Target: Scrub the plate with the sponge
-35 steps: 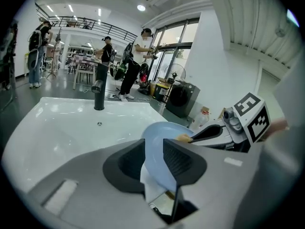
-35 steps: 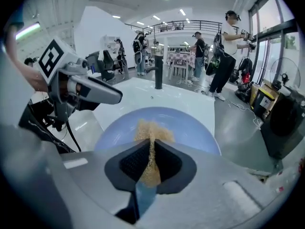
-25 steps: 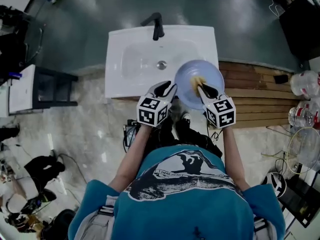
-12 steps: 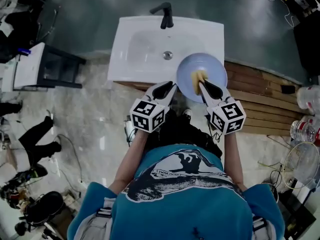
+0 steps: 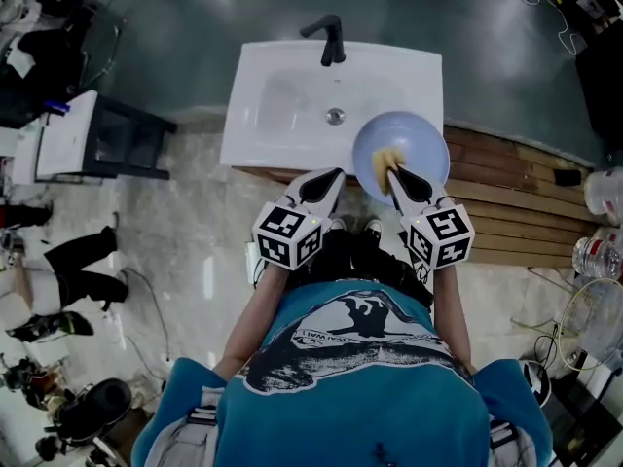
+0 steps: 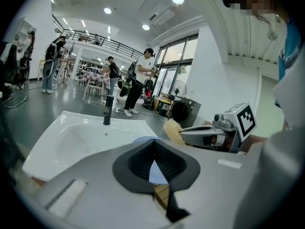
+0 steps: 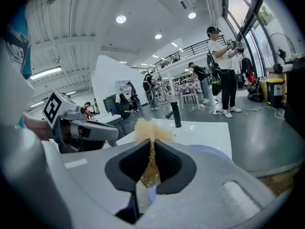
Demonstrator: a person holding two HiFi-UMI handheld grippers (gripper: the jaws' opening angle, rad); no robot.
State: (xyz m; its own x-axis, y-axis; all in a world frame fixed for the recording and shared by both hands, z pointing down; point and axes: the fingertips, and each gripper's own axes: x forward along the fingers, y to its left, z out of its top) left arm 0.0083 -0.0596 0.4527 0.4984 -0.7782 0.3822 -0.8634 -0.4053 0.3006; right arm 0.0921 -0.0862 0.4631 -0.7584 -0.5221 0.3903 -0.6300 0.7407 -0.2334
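- Nearest the person, the left gripper (image 6: 155, 147) is closing right down: its pads meet, and I see nothing pinched between them. It is not holding the plate, whose pale rim shows just past its tips.
- Beside it, the right gripper (image 7: 152, 147) is clamped on the sponge (image 7: 152, 129). The yellowish, fibrous pad is squashed thin between the jaws, and a loose tuft sticks out beyond them.
  - I judge the sponge soft, springy and very light. It will flatten under any push, so pressure has to come through the tuft.
  - A grip deep near the sponge's middle, as here, should keep it from folding away or slipping out.
- Just past the tips, the light blue plate (image 5: 419, 139) lies face up, overlapping the front right corner of the sink (image 5: 282, 115) and the wooden slats (image 5: 506, 197). In the head view the sponge sits over its near-centre part.
  - It looks stiff, smooth and thin-rimmed. I cannot tell whether it is plastic or ceramic, so it is best treated as breakable.
  - It is probably light enough to skate or tip when scrubbed, more so if wet. Nothing visibly pins it.
  - The rim on its near-left side, closest to the free gripper, is the sensible place to hold it, or to press it down while the sponge works the face.
- Farther off, the white basin sits with its drain left of the plate.
- Farthest, the black faucet (image 5: 333, 37) stands at the back edge, well apart from both grippers.
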